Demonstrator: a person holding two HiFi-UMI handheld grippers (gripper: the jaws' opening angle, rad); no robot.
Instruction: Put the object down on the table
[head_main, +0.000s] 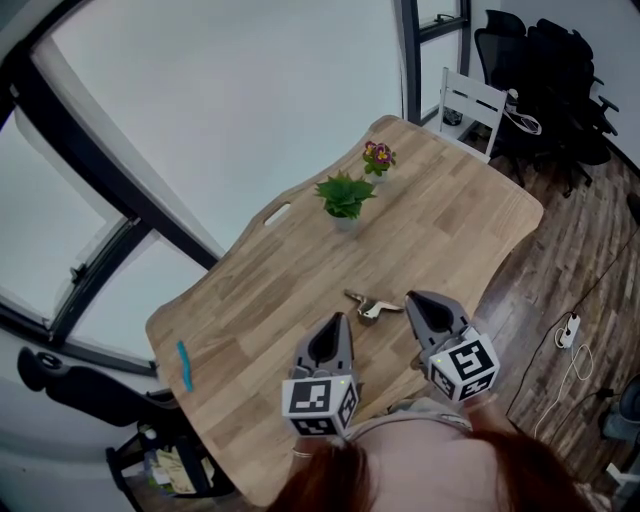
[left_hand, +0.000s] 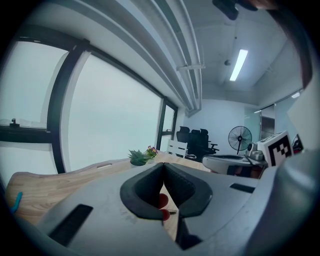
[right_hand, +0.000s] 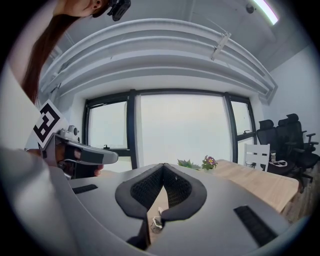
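Note:
A small metal object lies on the wooden table, just ahead of both grippers. My left gripper hovers to its near left with its jaws together and nothing between them. My right gripper sits just right of the object, also shut and empty. In the left gripper view the pads meet at the tip, and small red spots show through the gap below; I cannot tell what they are. In the right gripper view the jaws are closed, and the metal object shows on the table beneath them.
A green succulent pot and a purple flower pot stand at the far end of the table. A teal pen lies near the left edge. A white chair and black office chairs stand beyond. A power strip lies on the floor.

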